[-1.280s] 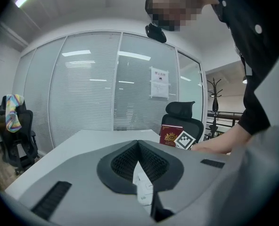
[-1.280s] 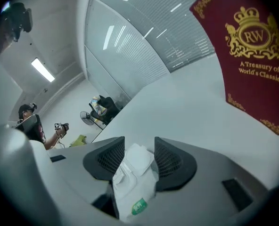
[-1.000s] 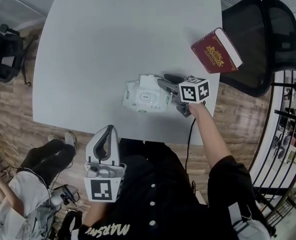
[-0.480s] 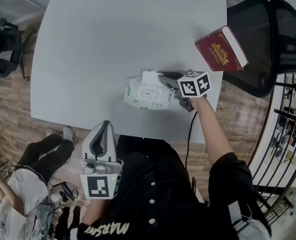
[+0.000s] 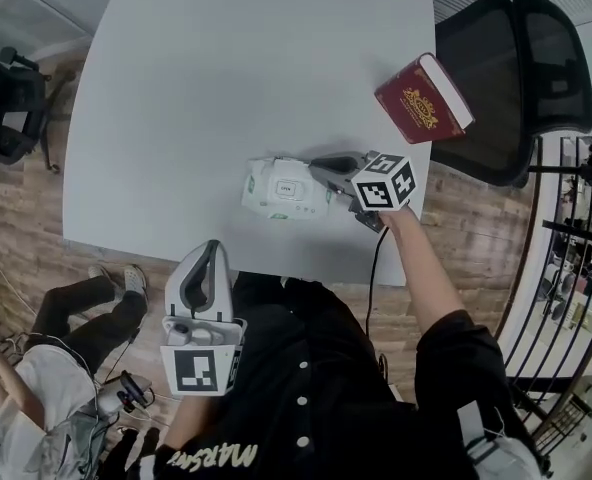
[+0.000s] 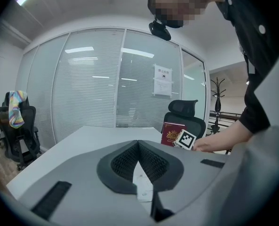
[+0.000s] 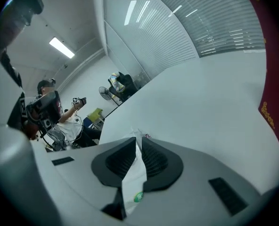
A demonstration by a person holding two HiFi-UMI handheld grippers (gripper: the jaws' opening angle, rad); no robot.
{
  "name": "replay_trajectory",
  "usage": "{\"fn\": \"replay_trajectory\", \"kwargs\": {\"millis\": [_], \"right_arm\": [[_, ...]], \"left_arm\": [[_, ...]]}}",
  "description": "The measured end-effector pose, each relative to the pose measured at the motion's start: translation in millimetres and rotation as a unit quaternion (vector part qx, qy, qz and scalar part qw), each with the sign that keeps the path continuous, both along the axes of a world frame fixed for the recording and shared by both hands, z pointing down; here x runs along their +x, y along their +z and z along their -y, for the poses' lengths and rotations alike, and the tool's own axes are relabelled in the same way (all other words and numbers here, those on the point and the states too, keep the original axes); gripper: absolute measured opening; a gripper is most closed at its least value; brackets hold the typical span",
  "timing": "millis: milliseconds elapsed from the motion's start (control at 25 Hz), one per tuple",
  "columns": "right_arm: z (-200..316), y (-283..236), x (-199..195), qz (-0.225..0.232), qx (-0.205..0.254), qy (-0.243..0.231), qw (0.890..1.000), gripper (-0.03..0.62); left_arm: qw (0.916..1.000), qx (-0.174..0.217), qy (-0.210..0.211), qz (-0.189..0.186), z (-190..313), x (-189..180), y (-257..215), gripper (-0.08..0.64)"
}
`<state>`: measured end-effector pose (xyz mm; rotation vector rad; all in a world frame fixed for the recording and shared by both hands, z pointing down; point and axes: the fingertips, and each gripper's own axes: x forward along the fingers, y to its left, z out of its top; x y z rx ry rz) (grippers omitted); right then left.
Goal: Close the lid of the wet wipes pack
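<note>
Your left gripper [image 5: 212, 251] hangs short of the pale grey table [image 5: 226, 68], jaws together on nothing. The white soft-plastic wet wipes pack [image 5: 274, 192] lies by the table's near edge. Its white flip lid [image 5: 288, 182] looks folded flat, so closing seems mostly done, though I cannot tell if it has latched. Your right gripper [image 5: 318, 170], at the pack's right end, has just been closing and pinches a thin white part of the pack. Remaining: press firmly, then release.
</note>
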<state>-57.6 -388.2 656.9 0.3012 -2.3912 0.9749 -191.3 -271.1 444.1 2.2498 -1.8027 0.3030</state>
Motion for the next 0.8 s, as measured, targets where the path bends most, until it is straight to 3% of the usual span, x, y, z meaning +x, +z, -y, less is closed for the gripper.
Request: {"fn": "replay_trajectory", "kwargs": {"millis": [240,800], "right_arm": [[-27,-5,-2,-0.004,0.062,-0.042,0.997,0.065],[-58,11,-6,-0.032,0.080,-0.066,0.994,0.094]], "left_arm": [[0.9999,0.017,-0.001,0.003,-9,3,-14,0.005],[0.9999,0.015,-0.002,-0.001,-32,7,-18,0.005]]}}
